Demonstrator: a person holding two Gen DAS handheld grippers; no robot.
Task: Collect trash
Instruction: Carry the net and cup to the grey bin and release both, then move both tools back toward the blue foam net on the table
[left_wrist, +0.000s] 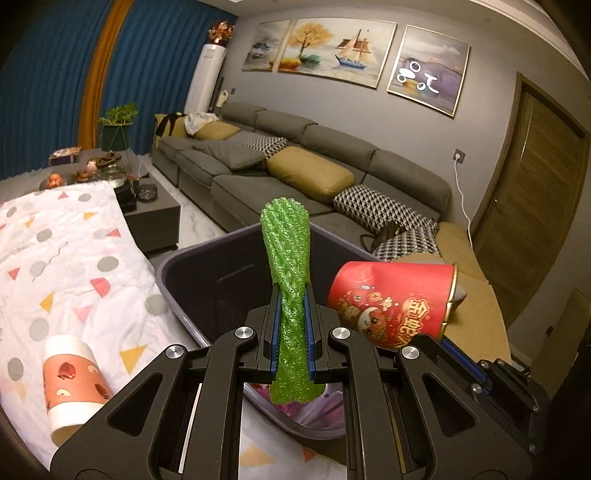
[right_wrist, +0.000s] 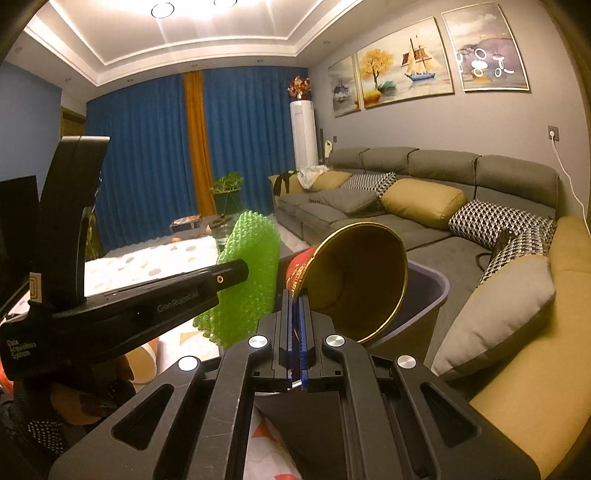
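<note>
My left gripper (left_wrist: 291, 295) is shut on a green foam net sleeve (left_wrist: 286, 240) and holds it upright over the open dark bin (left_wrist: 192, 266). My right gripper (right_wrist: 295, 295) is shut on the rim of a red paper cup (right_wrist: 354, 280) with a gold inside, held tilted above the bin (right_wrist: 432, 291). The red cup also shows in the left wrist view (left_wrist: 391, 302), to the right of the sleeve. The sleeve shows in the right wrist view (right_wrist: 247, 277), behind the left gripper's body. A white and pink paper cup (left_wrist: 70, 384) lies on the patterned cloth.
The bin stands beside a table under a white cloth with coloured shapes (left_wrist: 66, 258). A long grey sofa with cushions (left_wrist: 295, 166) runs along the wall. A dark low table with small items (left_wrist: 147, 199) stands beyond the cloth.
</note>
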